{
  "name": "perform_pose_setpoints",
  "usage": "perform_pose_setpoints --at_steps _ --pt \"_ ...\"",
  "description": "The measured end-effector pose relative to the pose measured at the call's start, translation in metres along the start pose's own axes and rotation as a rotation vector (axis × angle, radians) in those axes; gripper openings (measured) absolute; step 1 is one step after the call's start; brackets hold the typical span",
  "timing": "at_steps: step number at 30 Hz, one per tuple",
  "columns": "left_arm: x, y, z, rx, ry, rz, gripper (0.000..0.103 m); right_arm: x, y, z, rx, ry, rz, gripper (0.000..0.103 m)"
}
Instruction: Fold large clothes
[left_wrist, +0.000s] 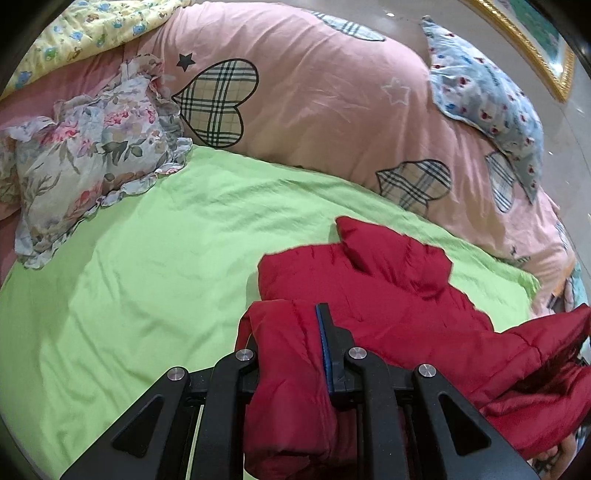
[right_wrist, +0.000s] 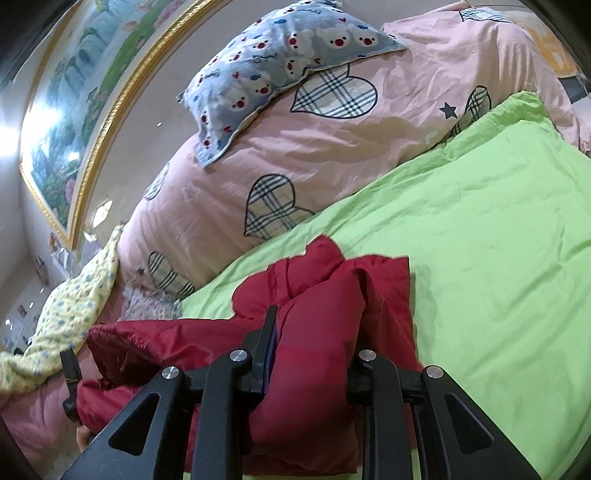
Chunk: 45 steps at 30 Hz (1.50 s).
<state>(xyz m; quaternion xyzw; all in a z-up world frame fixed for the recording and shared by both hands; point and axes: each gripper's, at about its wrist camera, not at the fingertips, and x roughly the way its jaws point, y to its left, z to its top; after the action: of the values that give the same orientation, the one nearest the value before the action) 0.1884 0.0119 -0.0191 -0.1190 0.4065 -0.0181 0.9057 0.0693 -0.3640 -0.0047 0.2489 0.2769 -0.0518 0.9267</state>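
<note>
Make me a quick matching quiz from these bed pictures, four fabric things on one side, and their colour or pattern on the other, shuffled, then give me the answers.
Things:
1. jacket
2. sheet
3. duvet
4. small pillow

Looks:
A. pink with plaid hearts
B. plain dark red
C. blue with little bear faces
D. plain light green

Pairs: 1-B, 2-D, 3-A, 4-C

The jacket lies on the sheet, pinched by both the left gripper and the right gripper; the small pillow rests on top of the duvet.
</note>
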Motion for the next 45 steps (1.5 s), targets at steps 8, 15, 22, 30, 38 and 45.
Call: perform_pose_setpoints --at_steps 8,15,22,30,38,45 --pt "0.093 -0.009 0.025 -0.065 0.052 0.105 0.017 0.056 -0.019 0.01 0.05 -0.021 -0.091 0.025" --pt "0.148 -0.003 0.042 -0.059 0.078 0.154 0.018 0.101 -0.039 0.014 0.074 -0.001 -0.156 0.025" --pt "0.2 0.007 0.056 -0.084 0.121 0.202 0.025 0.146 -0.05 0.017 0.067 0.027 -0.213 0.026" --pt "0.237 0.006 0.068 -0.052 0.128 0.267 0.033 0.179 -0.061 0.019 0.071 0.051 -0.248 0.026" --pt "0.216 0.014 0.072 -0.067 0.087 0.213 0.042 0.198 -0.069 0.025 0.089 0.063 -0.262 0.026" --pt "0.113 0.005 0.051 -0.007 -0.009 0.101 0.045 0.206 -0.075 0.029 0.11 0.066 -0.269 0.026"
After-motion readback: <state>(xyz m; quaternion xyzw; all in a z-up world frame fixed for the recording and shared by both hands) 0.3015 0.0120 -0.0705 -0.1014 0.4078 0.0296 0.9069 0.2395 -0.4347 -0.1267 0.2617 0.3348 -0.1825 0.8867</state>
